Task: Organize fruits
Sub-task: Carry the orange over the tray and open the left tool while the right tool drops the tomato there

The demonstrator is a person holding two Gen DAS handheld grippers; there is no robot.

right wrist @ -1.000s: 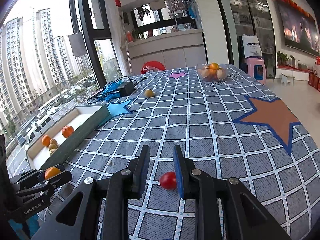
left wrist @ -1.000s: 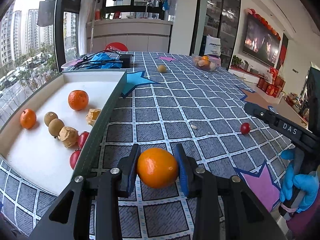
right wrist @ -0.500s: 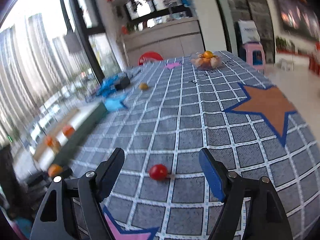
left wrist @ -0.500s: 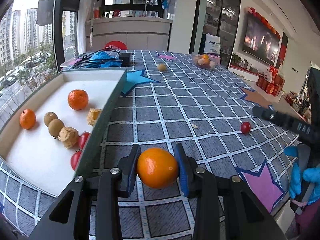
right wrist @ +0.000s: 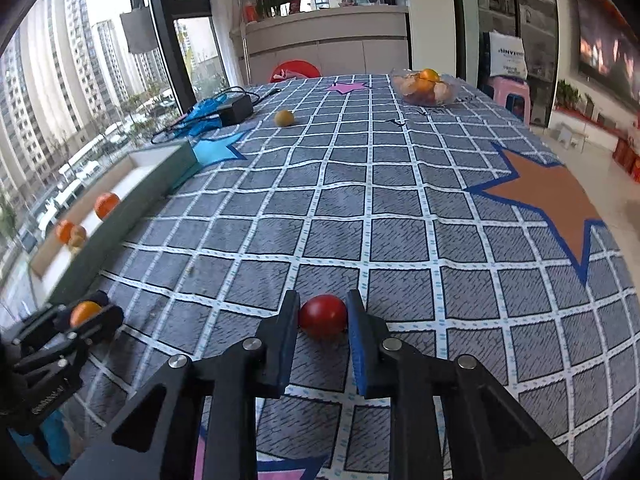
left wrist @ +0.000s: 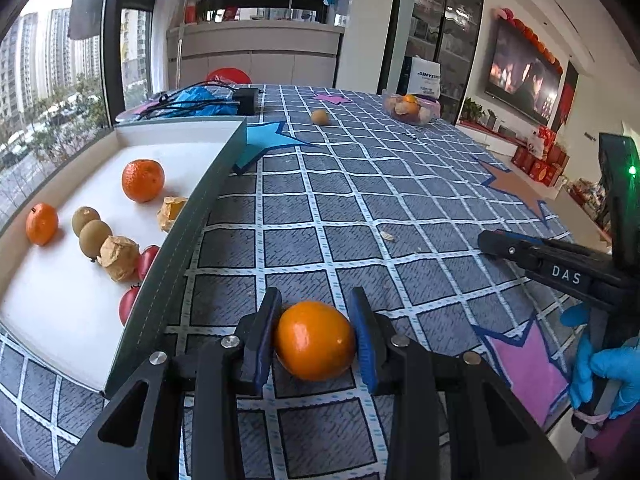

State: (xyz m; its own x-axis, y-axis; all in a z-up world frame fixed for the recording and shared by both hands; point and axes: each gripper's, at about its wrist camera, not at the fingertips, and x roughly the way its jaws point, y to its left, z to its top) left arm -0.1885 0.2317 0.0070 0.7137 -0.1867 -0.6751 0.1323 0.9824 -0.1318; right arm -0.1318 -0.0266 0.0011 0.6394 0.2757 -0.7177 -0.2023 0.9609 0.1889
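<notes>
Left wrist view, near to far. The left hand-held gripper (left wrist: 314, 336) is clamped on an orange (left wrist: 315, 346), its blue pads pressing both sides of the fruit, just beside the near corner of the tray (left wrist: 192, 232) and above the checked desk (left wrist: 360, 200). Inside the tray, nearest first, lie two cherry tomatoes (left wrist: 147, 261), a papery husked fruit (left wrist: 119, 258), two brown longans (left wrist: 95, 237), a small orange (left wrist: 41, 224), a second husked fruit (left wrist: 171, 212) against the tray wall, and a larger orange (left wrist: 143, 180). Beyond the tray's far corner sit a blue star (left wrist: 264, 141), a black adapter with cables (left wrist: 245, 100), a loose yellowish fruit (left wrist: 320, 116) and a clear fruit bowl (left wrist: 410, 109). Well away from the tray, at the right edge, a blue-gloved hand (left wrist: 604, 372) holds the right hand-held gripper's handle.

Right wrist view. The right hand-held gripper (right wrist: 322, 322) is closed on a cherry tomato (right wrist: 322, 317) resting on the desk, well apart from the tray (right wrist: 132, 208); both pads touch it. An orange star (right wrist: 548, 196) lies farther off.
</notes>
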